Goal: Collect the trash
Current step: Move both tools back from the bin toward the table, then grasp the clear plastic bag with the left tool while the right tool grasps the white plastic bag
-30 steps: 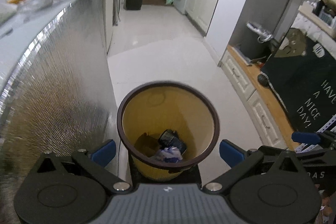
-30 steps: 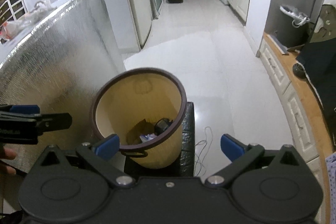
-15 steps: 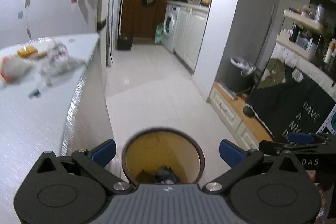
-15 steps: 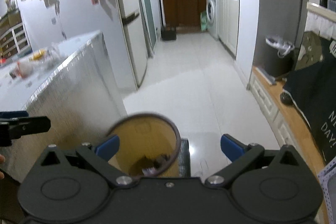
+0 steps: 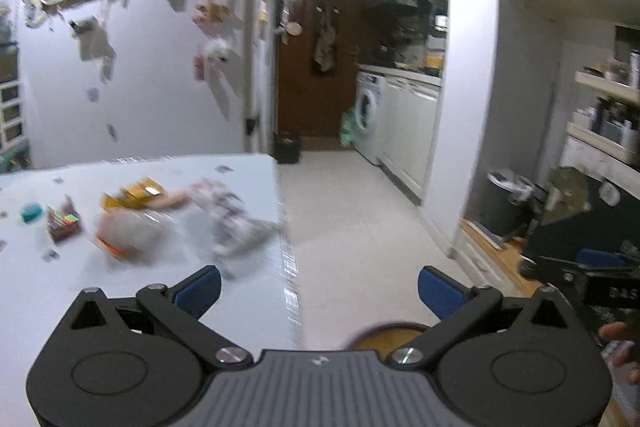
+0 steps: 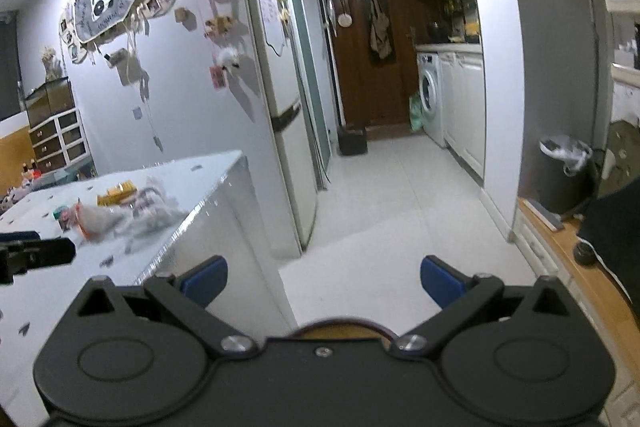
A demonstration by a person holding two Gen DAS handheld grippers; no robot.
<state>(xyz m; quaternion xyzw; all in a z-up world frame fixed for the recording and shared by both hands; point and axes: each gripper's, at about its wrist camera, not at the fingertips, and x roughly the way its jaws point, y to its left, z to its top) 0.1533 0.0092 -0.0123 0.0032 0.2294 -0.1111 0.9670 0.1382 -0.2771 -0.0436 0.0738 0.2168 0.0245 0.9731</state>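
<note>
Grippers [image 5: 319, 287] [image 6: 323, 281] spread empty, trash [image 5: 224, 215] on table [image 5: 40, 291]

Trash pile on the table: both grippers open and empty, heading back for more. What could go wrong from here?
1. The crumpled plastic wrapper lies right at the table edge; a sloppy approach by the left gripper could knock it to the floor.
2. The pile is blurred and jumbled, so a pinch may snag several pieces or miss.
3. The yellow bin is nearly hidden below the right gripper, so a drop could miss it.
</note>
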